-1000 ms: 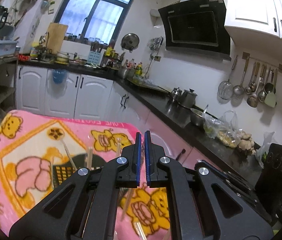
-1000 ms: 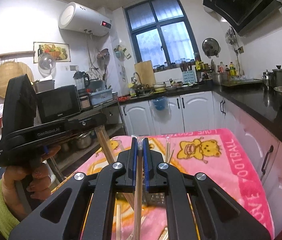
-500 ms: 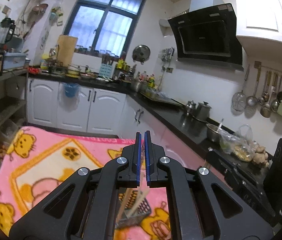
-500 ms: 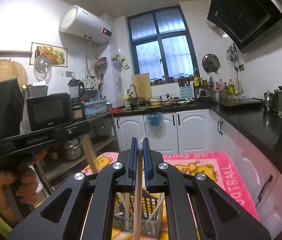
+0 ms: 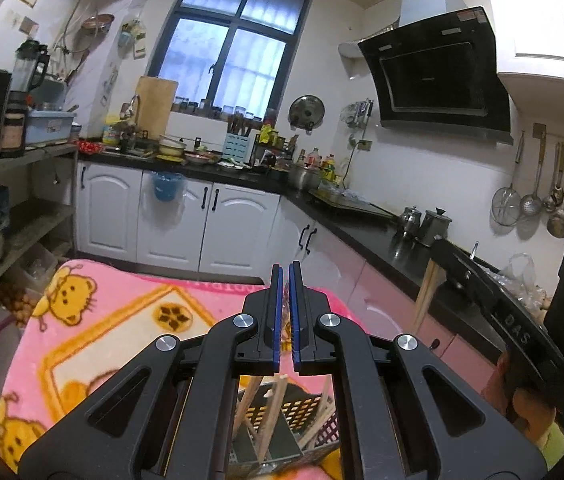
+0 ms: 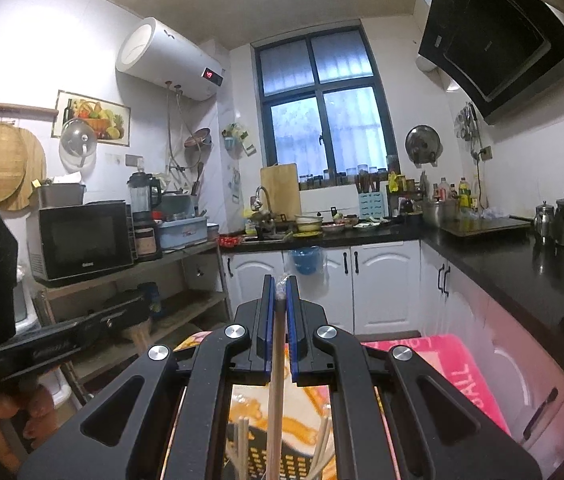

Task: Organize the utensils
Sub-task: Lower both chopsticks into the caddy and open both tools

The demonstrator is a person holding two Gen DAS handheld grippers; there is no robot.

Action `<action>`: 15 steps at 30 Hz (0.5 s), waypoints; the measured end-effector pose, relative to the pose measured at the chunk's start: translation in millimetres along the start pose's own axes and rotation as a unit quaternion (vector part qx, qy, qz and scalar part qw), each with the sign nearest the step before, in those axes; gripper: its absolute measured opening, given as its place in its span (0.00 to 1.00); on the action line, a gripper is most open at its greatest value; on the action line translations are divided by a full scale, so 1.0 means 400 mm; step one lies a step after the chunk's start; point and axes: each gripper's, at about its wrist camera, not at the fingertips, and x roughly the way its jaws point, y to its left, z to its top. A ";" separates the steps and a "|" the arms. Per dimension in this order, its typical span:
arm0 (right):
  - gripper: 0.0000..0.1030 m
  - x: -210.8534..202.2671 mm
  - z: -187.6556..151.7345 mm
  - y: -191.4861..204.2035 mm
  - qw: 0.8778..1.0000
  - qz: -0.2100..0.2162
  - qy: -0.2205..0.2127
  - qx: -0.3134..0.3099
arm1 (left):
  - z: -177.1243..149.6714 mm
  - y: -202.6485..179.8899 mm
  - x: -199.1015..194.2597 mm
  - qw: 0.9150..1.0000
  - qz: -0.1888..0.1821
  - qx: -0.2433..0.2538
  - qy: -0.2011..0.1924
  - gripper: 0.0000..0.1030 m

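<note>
My right gripper (image 6: 280, 304) is shut on a wooden chopstick (image 6: 276, 392) that hangs straight down toward a black mesh basket (image 6: 266, 456) holding several chopsticks. My left gripper (image 5: 285, 292) is shut, with a chopstick (image 5: 272, 416) running down from its jaws into the same basket (image 5: 282, 428); whether the jaws pinch it is unclear. The basket stands on a pink cartoon blanket (image 5: 122, 320). The right gripper and its chopstick (image 5: 425, 296) show at the right of the left wrist view.
A black countertop (image 6: 521, 272) with pots runs along the right. White cabinets (image 5: 202, 220) are at the back. A shelf (image 6: 130, 276) with a microwave stands on the left. The left gripper's body (image 6: 54, 344) and hand are at the lower left of the right wrist view.
Both grippers have risen and tilted up, so the blanket fills less of each view. The basket now sits directly under both grippers' fingers.
</note>
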 end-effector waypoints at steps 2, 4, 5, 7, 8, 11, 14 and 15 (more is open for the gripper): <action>0.06 0.018 -0.007 -0.004 1.000 -0.002 0.001 0.001 | -0.013 0.013 0.011 1.000 0.002 -0.006 0.004 0.01; 0.06 0.034 -0.018 -0.005 1.000 -0.004 0.003 0.003 | -0.024 0.022 0.017 1.000 0.003 -0.008 0.006 0.01; 0.06 0.042 -0.026 -0.006 1.000 -0.006 0.004 0.003 | -0.032 0.028 0.021 1.000 0.005 -0.009 0.006 0.01; 0.06 0.059 -0.040 -0.008 1.000 -0.007 0.005 0.004 | -0.042 0.034 0.024 1.000 0.005 -0.011 0.007 0.01; 0.06 0.066 -0.046 -0.009 1.000 -0.008 0.007 0.005 | -0.049 0.039 0.029 1.000 0.004 -0.013 0.009 0.01; 0.06 0.090 -0.071 -0.010 1.000 -0.012 0.016 0.008 | -0.063 0.053 0.036 1.000 0.000 -0.021 0.013 0.01; 0.06 0.108 -0.094 -0.008 1.000 -0.012 0.022 0.008 | -0.083 0.069 0.041 0.999 -0.005 -0.031 0.017 0.01; 0.06 0.115 -0.100 -0.007 1.000 -0.013 0.024 0.008 | -0.090 0.072 0.043 0.999 -0.005 -0.034 0.018 0.01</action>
